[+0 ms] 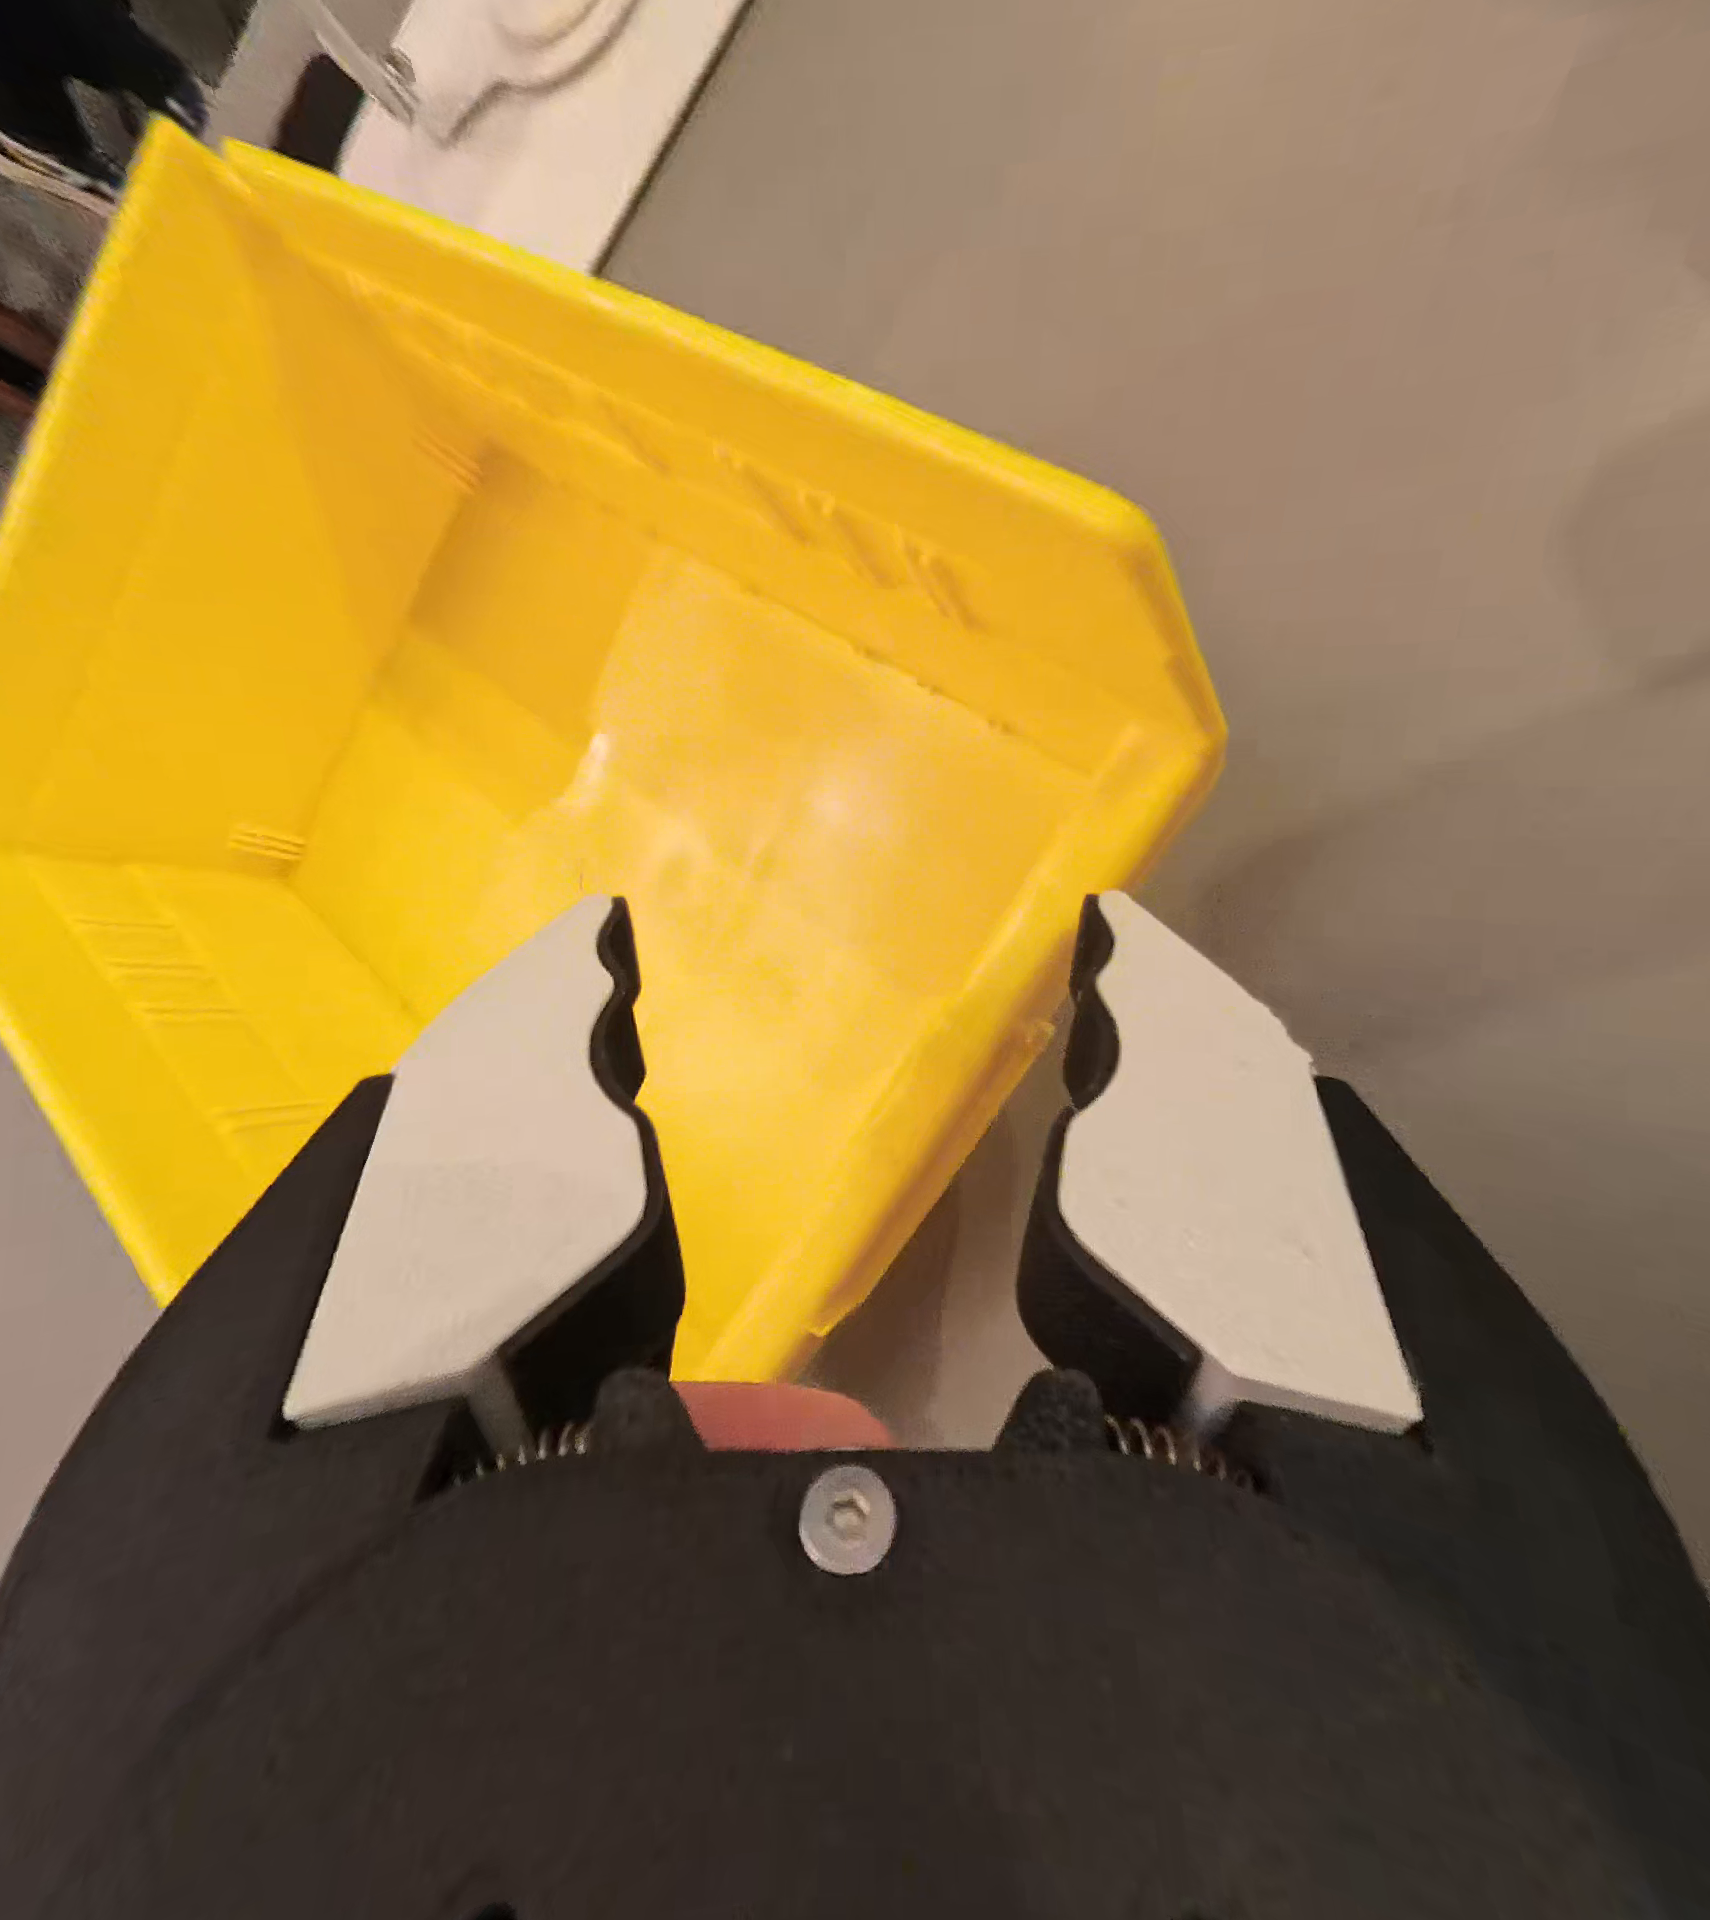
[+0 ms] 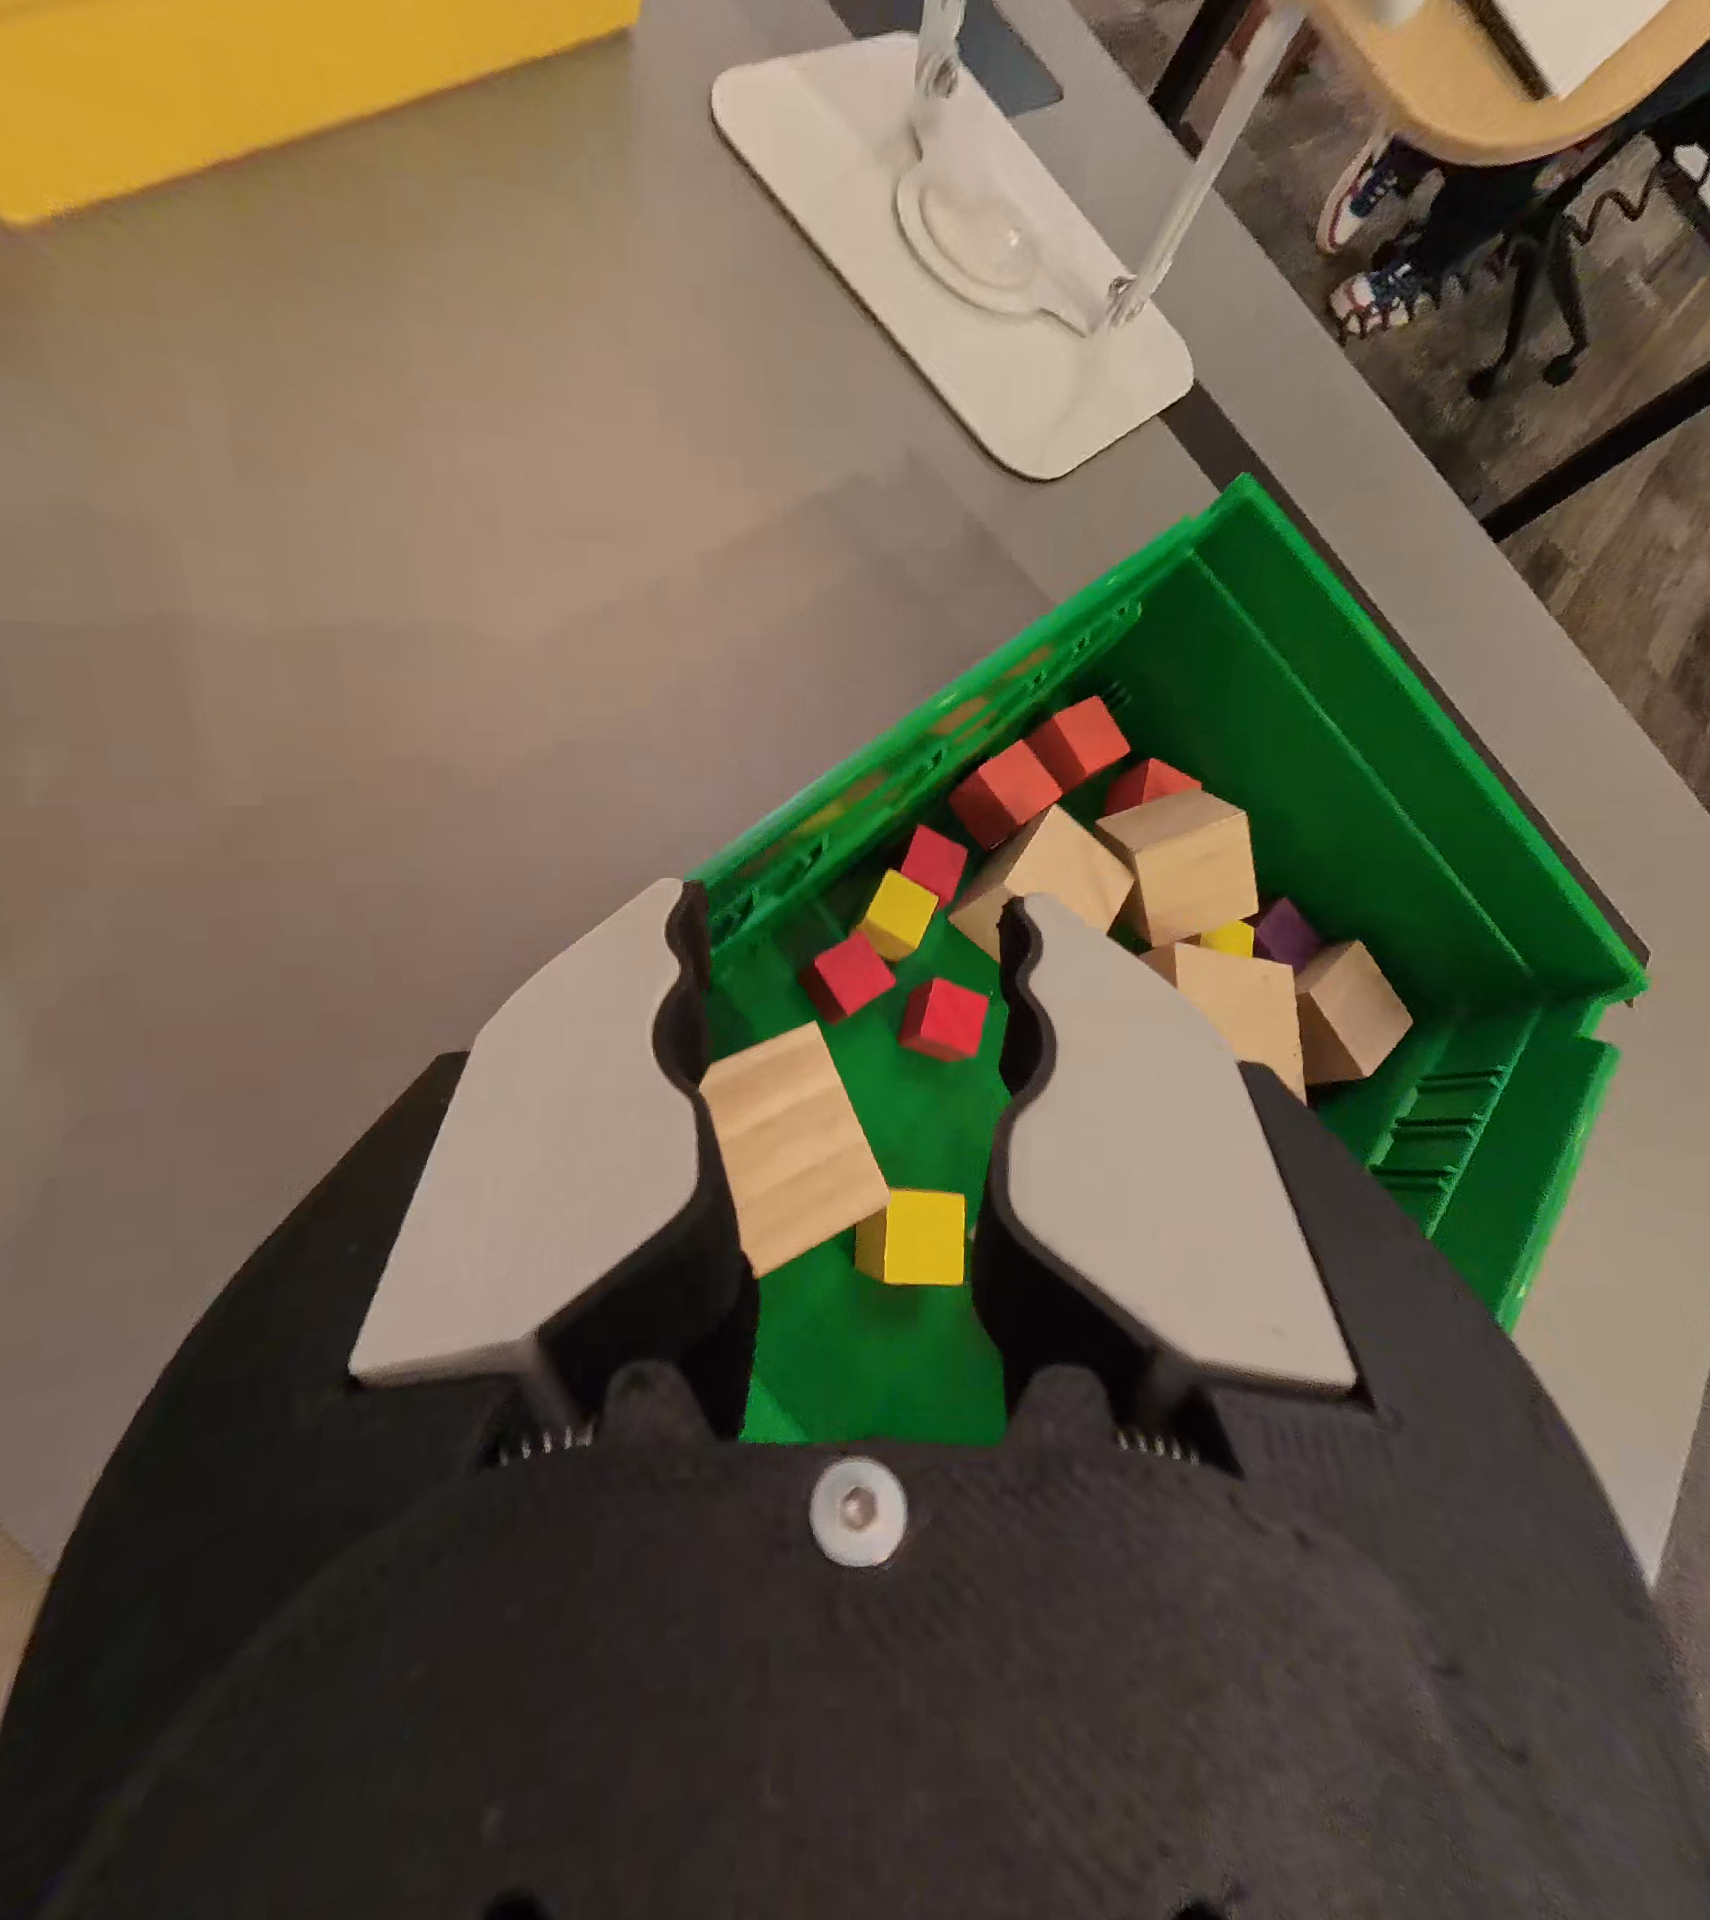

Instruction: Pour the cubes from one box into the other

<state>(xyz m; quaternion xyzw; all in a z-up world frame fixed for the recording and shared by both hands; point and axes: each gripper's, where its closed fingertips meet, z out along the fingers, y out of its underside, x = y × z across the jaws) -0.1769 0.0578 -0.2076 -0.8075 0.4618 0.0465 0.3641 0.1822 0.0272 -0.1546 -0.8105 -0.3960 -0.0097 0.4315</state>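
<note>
Coloured and plain wooden cubes (image 2: 1189, 883) all lie in the green plastic bin (image 2: 1370, 748), at the grey table's (image 2: 363, 623) right edge. Your right gripper (image 2: 846, 935) straddles its left wall, fingers spread, not yet clamped. The yellow plastic bin (image 1: 415, 675) looks empty; your left gripper (image 1: 856, 914) brackets its wall, fingers spread. Judgement: still the grasp step. Next, clamp green, lift, tip toward yellow. Open tabletop lies between bins; the white stand base (image 2: 955, 260) sits beyond.

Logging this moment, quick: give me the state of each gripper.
Left gripper: open, jaws spread astride the empty yellow box's near wall, not clamped.
Right gripper: open, jaws over the green box of cubes, gripping nothing.
</note>
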